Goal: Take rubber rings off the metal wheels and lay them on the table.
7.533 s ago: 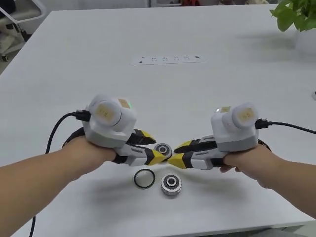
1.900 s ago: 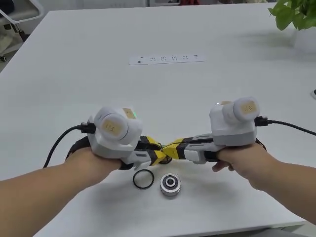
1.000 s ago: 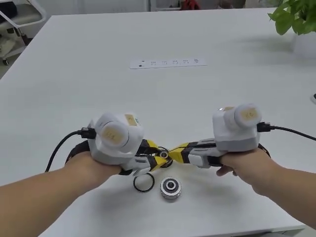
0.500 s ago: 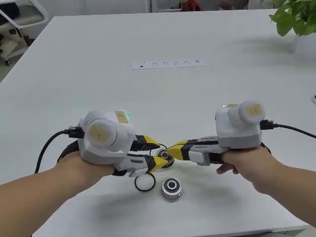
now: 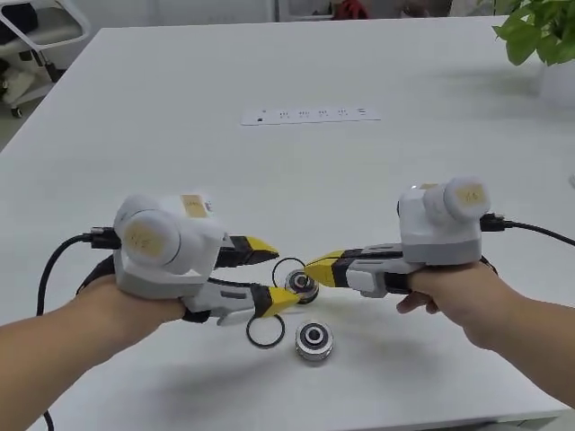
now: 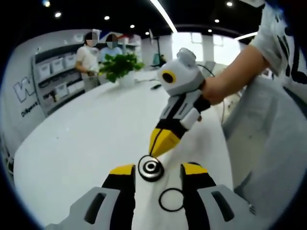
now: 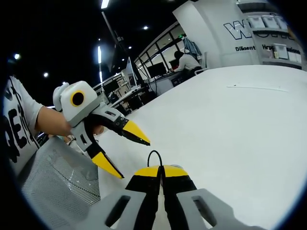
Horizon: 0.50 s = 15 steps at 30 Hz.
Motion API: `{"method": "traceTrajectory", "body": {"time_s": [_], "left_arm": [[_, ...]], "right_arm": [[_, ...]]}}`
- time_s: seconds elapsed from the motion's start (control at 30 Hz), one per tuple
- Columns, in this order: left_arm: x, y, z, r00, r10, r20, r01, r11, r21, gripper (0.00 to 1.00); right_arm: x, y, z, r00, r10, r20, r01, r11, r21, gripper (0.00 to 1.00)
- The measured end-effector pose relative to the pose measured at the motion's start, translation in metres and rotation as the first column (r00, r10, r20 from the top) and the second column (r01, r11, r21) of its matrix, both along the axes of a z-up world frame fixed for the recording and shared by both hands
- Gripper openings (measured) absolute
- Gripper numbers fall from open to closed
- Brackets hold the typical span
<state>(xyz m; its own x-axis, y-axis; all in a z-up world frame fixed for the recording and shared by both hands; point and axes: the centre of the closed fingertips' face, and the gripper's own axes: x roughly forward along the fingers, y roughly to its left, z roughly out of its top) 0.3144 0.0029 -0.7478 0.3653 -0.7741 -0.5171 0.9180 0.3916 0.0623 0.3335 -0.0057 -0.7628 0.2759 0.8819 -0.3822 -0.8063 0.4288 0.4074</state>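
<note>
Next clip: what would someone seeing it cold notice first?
Two grippers meet tip to tip at the front of the table: the right gripper shut on a thin black rubber ring, the left gripper open around a metal wheel. Just nearer the person lie a loose ring and a second wheel.

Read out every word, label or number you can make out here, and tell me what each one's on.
"WO": large outlined letters on the white wall; the rest is cut off.
"Diligent": smaller line under those letters; what follows is too blurred to read.
Shirt print: big black letters, partly hidden, not readable.
Power strip: markings too small to read.
</note>
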Motion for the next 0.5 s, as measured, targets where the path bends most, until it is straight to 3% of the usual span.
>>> {"method": "traceTrajectory", "body": {"time_s": [0.5], "left_arm": [[-0.014,0.016,0.006,1.000,-0.007,0.008,0.007,1.000,0.006,0.47]], "right_arm": [[-0.012,0.010,0.003,0.998,0.050,-0.036,-0.049,0.999,0.023,0.00]]}}
